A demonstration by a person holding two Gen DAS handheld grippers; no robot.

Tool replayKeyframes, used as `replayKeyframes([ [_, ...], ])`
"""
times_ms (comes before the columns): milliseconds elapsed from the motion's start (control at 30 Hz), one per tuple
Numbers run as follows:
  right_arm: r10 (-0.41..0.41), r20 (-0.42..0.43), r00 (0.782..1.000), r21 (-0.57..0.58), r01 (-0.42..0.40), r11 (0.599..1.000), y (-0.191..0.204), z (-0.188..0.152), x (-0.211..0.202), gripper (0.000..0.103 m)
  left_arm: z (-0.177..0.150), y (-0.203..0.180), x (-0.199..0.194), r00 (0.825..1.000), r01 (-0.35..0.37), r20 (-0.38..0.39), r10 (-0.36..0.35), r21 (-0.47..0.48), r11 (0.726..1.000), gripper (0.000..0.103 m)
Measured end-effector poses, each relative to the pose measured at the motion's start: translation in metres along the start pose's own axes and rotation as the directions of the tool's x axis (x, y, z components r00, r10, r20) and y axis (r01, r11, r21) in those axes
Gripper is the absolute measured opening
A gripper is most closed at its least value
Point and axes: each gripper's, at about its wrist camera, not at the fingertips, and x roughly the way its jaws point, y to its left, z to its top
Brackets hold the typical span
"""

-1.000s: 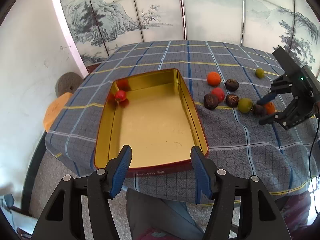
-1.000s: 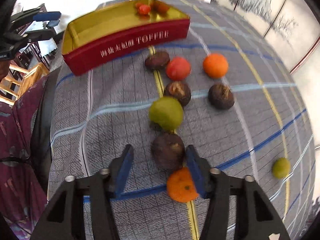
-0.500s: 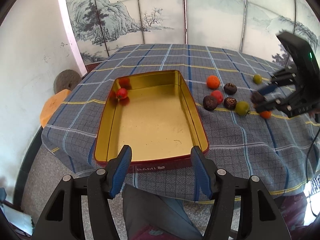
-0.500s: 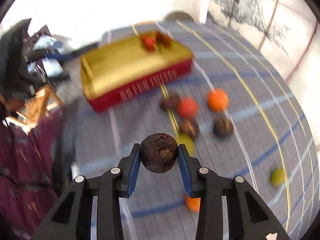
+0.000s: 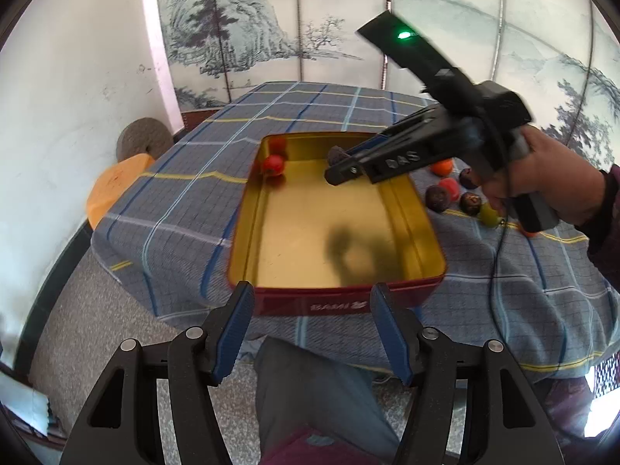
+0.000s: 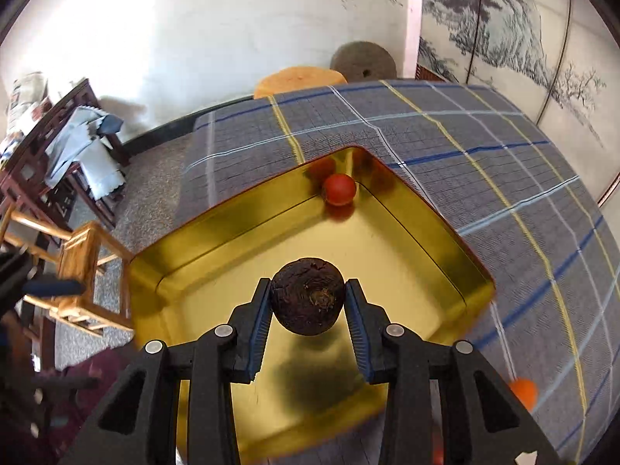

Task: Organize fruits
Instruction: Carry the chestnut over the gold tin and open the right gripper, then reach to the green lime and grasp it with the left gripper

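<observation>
A gold-lined red tin (image 5: 403, 209) (image 6: 217, 255) lies on the checked tablecloth with one red fruit (image 5: 272, 164) (image 6: 340, 189) in its far corner. My right gripper (image 6: 308, 302) (image 5: 336, 161) hangs above the tin's inside, shut on a dark brown round fruit (image 6: 308, 296) (image 5: 335, 152). My left gripper (image 5: 312, 327) stands open and empty in front of the tin's near red wall, off the table edge. Several loose fruits lie right of the tin: a dark brown one (image 5: 438, 197), a red one (image 5: 449, 188), an orange one (image 5: 443, 166) (image 6: 523, 393) and a green one (image 5: 489, 215).
A person's hand (image 5: 550, 178) and dark sleeve hold the right gripper. Their legs (image 5: 310, 395) are under the table's near edge. Wooden chairs (image 6: 73, 271), an orange stool (image 5: 112, 186) and a round stone (image 5: 145, 139) stand left of the table. A painted screen stands behind.
The right gripper shut on the dark brown fruit among the loose fruits, lifted it and carried it left over the tin. The left gripper drew back a little from the tin.
</observation>
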Motion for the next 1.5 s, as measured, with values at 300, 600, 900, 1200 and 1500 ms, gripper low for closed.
replayKeyframes([
  [300,-0.019,0.086,0.996,0.170,0.004,0.985,-0.023,0.026,0.015,0.066,-0.005,0.014,0.007,1.000,0.005,-0.026,-0.006,-0.042,0.999,0.063],
  [600,-0.206,0.391,0.897,0.264,0.105,0.959,-0.030,-0.058,-0.132,0.081,-0.001,0.001,-0.005,0.997,0.075,0.025,-0.075,0.008,0.997,0.064],
  [900,-0.556,0.117,0.823,0.549,0.413,0.726,-0.099,-0.262,-0.204,0.089,0.028,-0.049,0.001,0.951,0.307,-0.049,-0.305,0.052,0.950,0.064],
  [1200,-0.559,0.105,0.823,0.669,0.358,0.652,-0.126,-0.347,-0.203,0.089,0.061,-0.140,0.036,0.899,0.427,-0.166,-0.405,0.127,0.895,0.063],
  [1500,-0.522,0.224,0.823,0.685,0.248,0.685,-0.120,-0.363,-0.217,0.093,0.090,-0.187,0.110,0.900,0.379,-0.207,-0.385,-0.067,0.923,0.058],
])
